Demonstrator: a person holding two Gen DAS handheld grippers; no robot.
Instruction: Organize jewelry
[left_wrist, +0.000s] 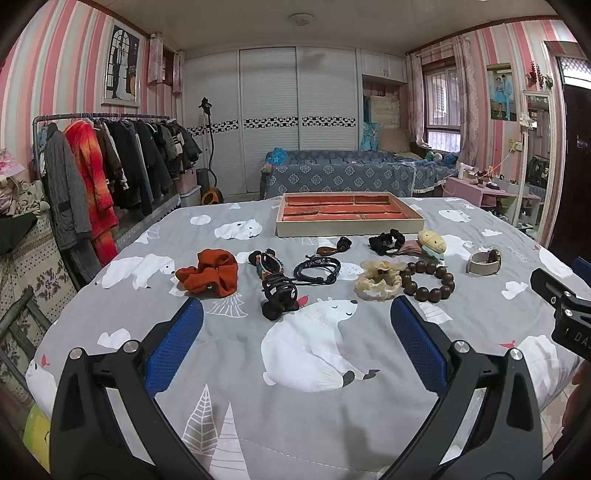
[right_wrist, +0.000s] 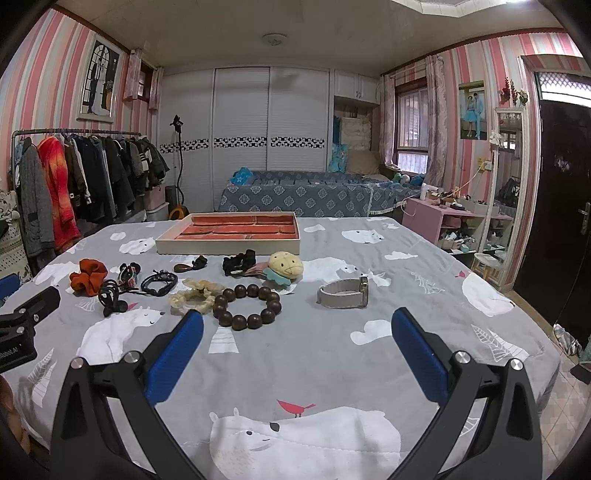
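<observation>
1. The left gripper (left_wrist: 295, 321) hovers over the polar-bear bedsheet (left_wrist: 369, 424), its blue pads spread wide and holding nothing.
2. The right gripper (right_wrist: 295, 328) is likewise released and empty, its jaws wide apart above the sheet.
3. The jewelry lies in a loose row across the bed, between both grippers and the compartmented tray (left_wrist: 349, 216), whose red-lined sections look unfilled.
4. Ahead of the left gripper and slightly left of its centre line is a black hair claw (left_wrist: 279, 297), the nearest piece to it; its long axis runs roughly away from the camera. An orange scrunchie (left_wrist: 210, 273) sits further left, and a black cord bracelet (left_wrist: 317, 271) just beyond.
5. Ahead of the right gripper, left of centre, lies the wooden bead bracelet (right_wrist: 246, 304), flat and ring-shaped, close beyond the left pad. The watch (right_wrist: 345, 293) with a pale strap stands on edge, right of centre and well apart from the beads.
6. My judgement: nothing is sorted yet. Each hand has a near target, the left the claw and the right the beads or the watch, and the tray lies straight beyond the row.
</observation>
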